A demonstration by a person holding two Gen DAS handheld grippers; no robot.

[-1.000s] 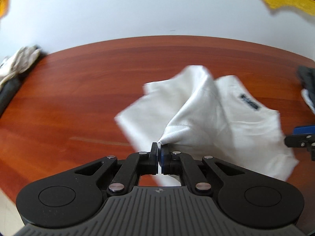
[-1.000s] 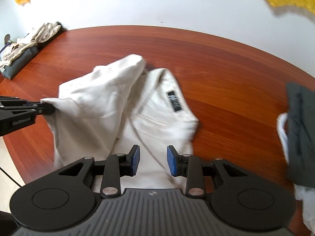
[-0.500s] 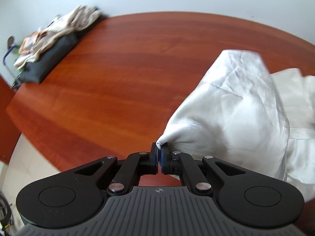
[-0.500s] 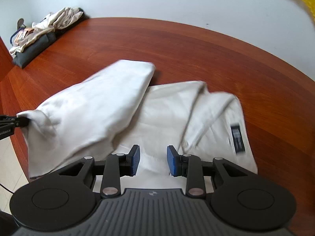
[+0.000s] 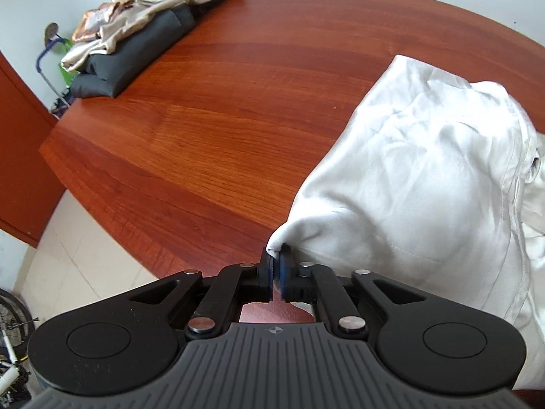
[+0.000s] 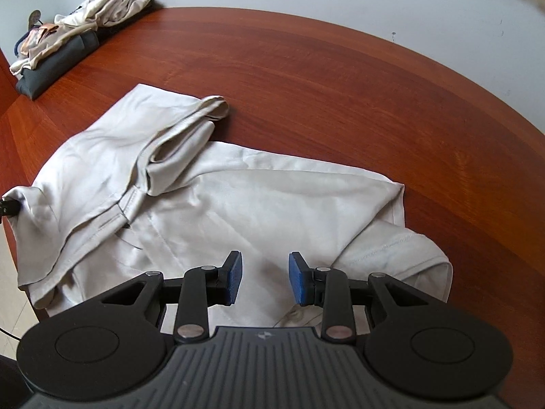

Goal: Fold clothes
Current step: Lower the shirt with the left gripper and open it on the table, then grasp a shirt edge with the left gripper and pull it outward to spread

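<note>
A white shirt (image 6: 245,204) lies spread and rumpled on the red-brown wooden table (image 6: 340,78), one part folded back over itself at the left. It also shows in the left wrist view (image 5: 425,177) on the right side. My left gripper (image 5: 276,255) is shut on a corner of the white shirt near the table's front edge; its tip also shows at the left edge of the right wrist view (image 6: 8,206). My right gripper (image 6: 265,277) is open and empty, hovering just above the shirt's near part.
A pile of clothes (image 5: 136,30), pale garments on a dark folded one, sits at the table's far left corner, also in the right wrist view (image 6: 68,34). A white wall stands behind the table. The table's left edge (image 5: 102,184) drops to a tiled floor.
My left gripper pulled the shirt corner left and toward the table's near edge. The shirt spread out flatter and turned. Both views swung left, bringing the clothes pile closer. My right gripper stayed open.
</note>
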